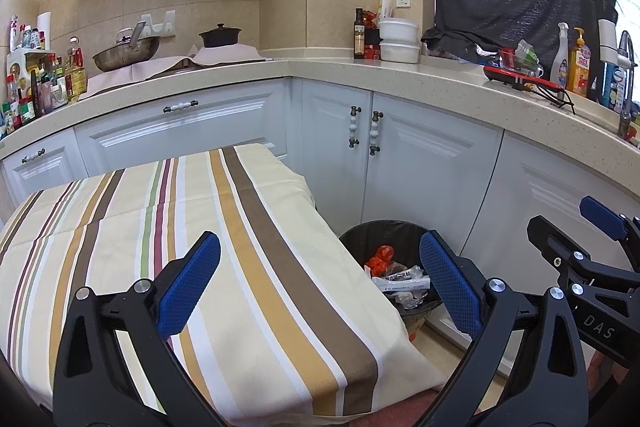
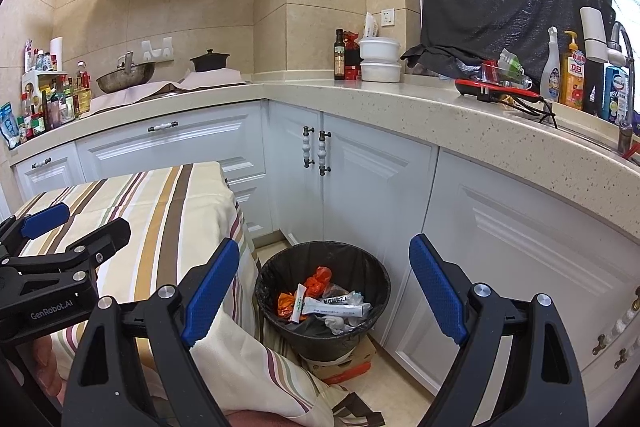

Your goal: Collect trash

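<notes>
The trash [image 2: 328, 301] lies heaped in the bottom of a black-lined bin [image 2: 280, 267] that stands on the floor between the striped-cloth table [image 1: 160, 211] and the white cabinet doors [image 2: 360, 195]; its clearest pieces are 2 white tubes, one [image 2: 338, 309] lying with its long axis roughly level, running left to right across the bin, the other [image 2: 298, 303], with green print, standing steeply on end and leaning a little, its upper tip toward the orange wrappers [image 2: 318, 277] crumpled at the back of the heap, with clear crinkled plastic [image 2: 336, 325] at the front. In the right wrist view the heap sits below and between the 2 blue pads of the right tongs [image 2: 324, 291], well apart from them, and those tongs stand spread wide and hold nothing. In the left wrist view the bin [image 1: 360, 239] shows just past the table's right edge, the trash [image 1: 396, 279] close beside the right-hand blue pad [image 1: 448, 287] in the picture and partly hidden by it; the left tongs [image 1: 320, 279] are likewise spread wide and empty, poised over the tablecloth's corner. Each pair of tongs appears at the edge of the other's view. The bin rests on a flattened cardboard piece [image 2: 340, 363] with orange print
</notes>
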Motion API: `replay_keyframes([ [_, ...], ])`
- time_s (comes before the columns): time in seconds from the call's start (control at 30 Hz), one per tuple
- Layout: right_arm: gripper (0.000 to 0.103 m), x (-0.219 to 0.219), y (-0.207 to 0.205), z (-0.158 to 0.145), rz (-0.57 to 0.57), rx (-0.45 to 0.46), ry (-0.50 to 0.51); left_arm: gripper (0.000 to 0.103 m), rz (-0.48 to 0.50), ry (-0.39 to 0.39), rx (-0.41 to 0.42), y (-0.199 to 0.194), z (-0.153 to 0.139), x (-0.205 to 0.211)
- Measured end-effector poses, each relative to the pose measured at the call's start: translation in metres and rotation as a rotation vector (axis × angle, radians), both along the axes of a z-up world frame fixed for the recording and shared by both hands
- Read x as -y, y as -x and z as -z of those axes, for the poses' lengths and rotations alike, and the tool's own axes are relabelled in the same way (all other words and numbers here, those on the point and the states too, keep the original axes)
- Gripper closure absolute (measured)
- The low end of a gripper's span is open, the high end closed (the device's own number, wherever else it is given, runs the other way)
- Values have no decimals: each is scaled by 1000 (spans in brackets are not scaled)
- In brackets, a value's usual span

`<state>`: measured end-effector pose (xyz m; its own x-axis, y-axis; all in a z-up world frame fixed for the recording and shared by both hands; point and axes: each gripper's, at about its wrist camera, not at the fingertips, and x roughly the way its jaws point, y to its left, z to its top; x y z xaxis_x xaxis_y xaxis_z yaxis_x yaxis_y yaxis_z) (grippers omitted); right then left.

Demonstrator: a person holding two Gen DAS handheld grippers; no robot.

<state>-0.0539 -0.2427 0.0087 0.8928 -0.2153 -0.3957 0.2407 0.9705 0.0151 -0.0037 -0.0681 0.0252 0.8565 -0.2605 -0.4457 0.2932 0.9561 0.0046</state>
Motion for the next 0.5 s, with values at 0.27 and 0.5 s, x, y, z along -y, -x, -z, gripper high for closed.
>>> replay_keyframes([
  [0.27, 19, -1, 0, 0, 0, 1, 0, 6, 0, 4, -3, 0, 0, -1],
  [0.5, 19, -2, 1, 0, 0, 1, 1, 6, -1, 3, -3, -1, 0, -1],
])
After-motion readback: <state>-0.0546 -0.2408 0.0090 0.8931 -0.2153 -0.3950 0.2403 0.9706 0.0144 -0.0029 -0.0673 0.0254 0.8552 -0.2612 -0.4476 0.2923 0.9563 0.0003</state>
